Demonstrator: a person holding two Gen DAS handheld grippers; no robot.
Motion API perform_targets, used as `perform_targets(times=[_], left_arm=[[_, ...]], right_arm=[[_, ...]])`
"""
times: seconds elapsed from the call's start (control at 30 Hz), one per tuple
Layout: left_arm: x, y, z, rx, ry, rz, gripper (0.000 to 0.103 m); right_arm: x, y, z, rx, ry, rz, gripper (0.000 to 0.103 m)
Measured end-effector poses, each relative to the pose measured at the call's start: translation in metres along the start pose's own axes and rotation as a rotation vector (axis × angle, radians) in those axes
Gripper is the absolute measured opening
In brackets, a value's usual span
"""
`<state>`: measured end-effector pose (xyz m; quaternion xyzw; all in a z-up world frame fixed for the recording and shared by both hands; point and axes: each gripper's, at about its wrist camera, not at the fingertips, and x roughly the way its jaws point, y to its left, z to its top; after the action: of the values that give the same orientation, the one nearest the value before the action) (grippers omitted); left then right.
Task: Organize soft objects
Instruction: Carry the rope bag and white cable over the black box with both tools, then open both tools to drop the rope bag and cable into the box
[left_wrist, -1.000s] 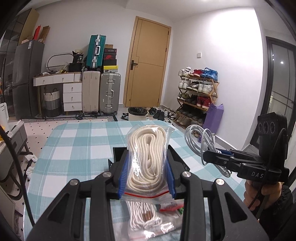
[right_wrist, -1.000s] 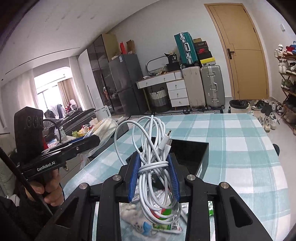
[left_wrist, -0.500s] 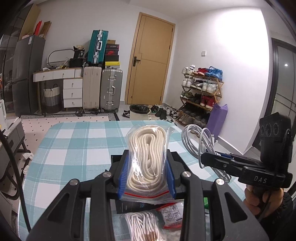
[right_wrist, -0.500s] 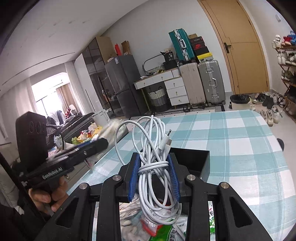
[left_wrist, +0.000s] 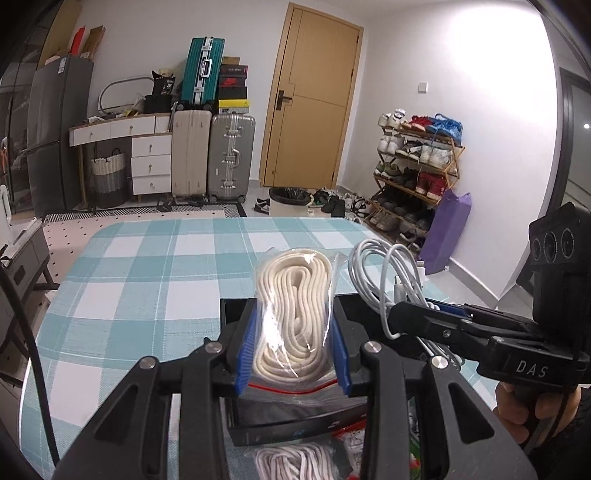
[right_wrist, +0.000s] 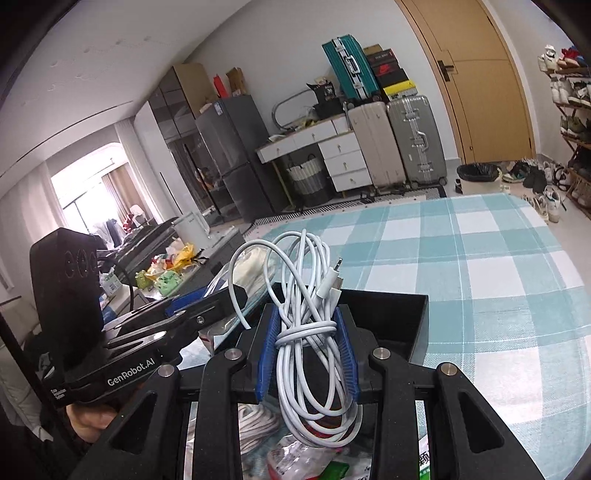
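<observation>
My left gripper (left_wrist: 293, 349) is shut on a clear zip bag of cream rope (left_wrist: 293, 310) and holds it above a black open box (left_wrist: 288, 424) on the checked tablecloth. My right gripper (right_wrist: 306, 354) is shut on a bundle of white charging cable (right_wrist: 308, 325), held over the same black box (right_wrist: 399, 317). In the left wrist view the right gripper (left_wrist: 436, 321) sits just right of the rope bag with the cable (left_wrist: 384, 273) standing up from it. In the right wrist view the left gripper (right_wrist: 207, 306) is close on the left.
More bagged items lie near the table's front edge: a bag of white cord (left_wrist: 295, 459) and packets (right_wrist: 295, 454). The teal checked table (left_wrist: 147, 273) stretches ahead. Suitcases (left_wrist: 210, 155), a drawer unit, a door and a shoe rack (left_wrist: 417, 166) stand beyond.
Both grippers have moved forward over the black box and drawn closer together, each still holding its load. The loose bags on the table have slid toward the bottom of both views.
</observation>
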<state>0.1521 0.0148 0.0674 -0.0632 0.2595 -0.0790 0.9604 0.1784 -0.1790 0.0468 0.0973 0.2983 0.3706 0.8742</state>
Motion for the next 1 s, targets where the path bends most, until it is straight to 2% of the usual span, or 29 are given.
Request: perform_targets(times=[0.27,0.53,0.87,1.0], left_arm=[[0.025,-0.001,-0.005,0.003,0.052,0.005,0.034],[0.040,-0.006,-0.012,0.044,0.117,0.033,0.034],[0.046,-0.015,-0.024,0.090,0.236,0.056,0.034],[0.043,-0.014,-0.025,0.081,0.236,0.059,0.034]], right_arm=[[0.025,-0.014,-0.004,0.021,0.044,-0.035,0.031],[0.041,-0.017,-0.007,-0.018,0.083,-0.089,0.031],[0.043,-0.021,-0.012,-0.036,0.093,-0.107,0.031],[0.043,-0.020,-0.013,-0.044,0.094,-0.105,0.031]])
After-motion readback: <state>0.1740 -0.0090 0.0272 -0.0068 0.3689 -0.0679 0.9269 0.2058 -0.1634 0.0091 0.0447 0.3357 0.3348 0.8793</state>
